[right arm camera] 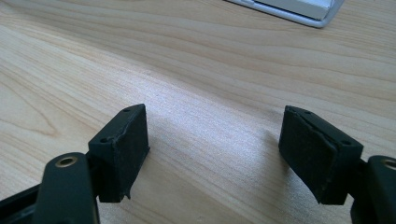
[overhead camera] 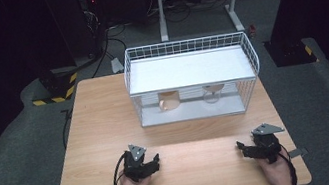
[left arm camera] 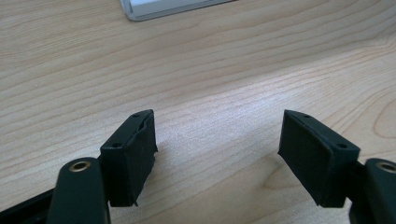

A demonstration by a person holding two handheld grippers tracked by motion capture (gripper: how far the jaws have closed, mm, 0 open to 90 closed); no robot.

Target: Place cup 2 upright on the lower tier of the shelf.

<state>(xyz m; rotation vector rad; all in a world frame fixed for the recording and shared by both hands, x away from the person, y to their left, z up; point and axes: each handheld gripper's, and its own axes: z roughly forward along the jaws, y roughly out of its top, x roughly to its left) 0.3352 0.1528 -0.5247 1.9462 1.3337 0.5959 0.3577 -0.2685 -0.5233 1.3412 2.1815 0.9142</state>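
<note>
Mug (overhead camera: pixel 169 101) and glass (overhead camera: pixel 213 93) on lower shelf of wire rack (overhead camera: pixel 188 58), untouched; left gripper (overhead camera: pixel 152 164) and right gripper (overhead camera: pixel 246 148) apart, empty, resting near table (overhead camera: pixel 98 134) front edge; all handling outstanding.

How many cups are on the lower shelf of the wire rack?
2. A tan mug stands left of centre under the white upper shelf; a clear glass cup stands right of centre. The upper shelf may hide others farther back.
</note>
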